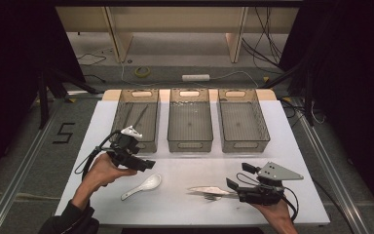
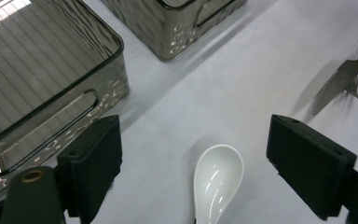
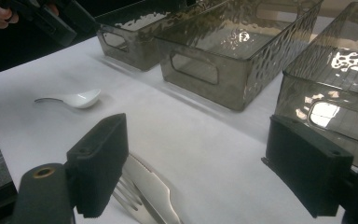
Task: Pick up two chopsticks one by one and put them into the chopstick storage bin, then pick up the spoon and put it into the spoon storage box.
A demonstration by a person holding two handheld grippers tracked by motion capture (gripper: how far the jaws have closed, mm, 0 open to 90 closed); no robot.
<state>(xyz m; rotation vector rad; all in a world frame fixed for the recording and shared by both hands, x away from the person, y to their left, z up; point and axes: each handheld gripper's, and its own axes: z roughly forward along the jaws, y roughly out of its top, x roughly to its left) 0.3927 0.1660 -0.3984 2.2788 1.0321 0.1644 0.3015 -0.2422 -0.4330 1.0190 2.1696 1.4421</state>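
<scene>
One white spoon (image 2: pixel 216 182) lay on the table (image 1: pixel 185 200) between the wide-open, empty jaws of the left gripper (image 2: pixel 209 163). Beside the right gripper (image 3: pixel 196 168), also open and empty, lay a knife (image 3: pixel 156 193) over a fork (image 3: pixel 129 196); three bins (image 1: pixel 190 124) stood beyond.

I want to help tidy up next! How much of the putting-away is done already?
One piece looks put away: a long utensil lies in the left bin. Nothing is held right now. The open left gripper hovers over the white spoon, and the open right gripper sits by the knife and fork. Those three remain on the table; the middle bin and right bin look empty.
</scene>
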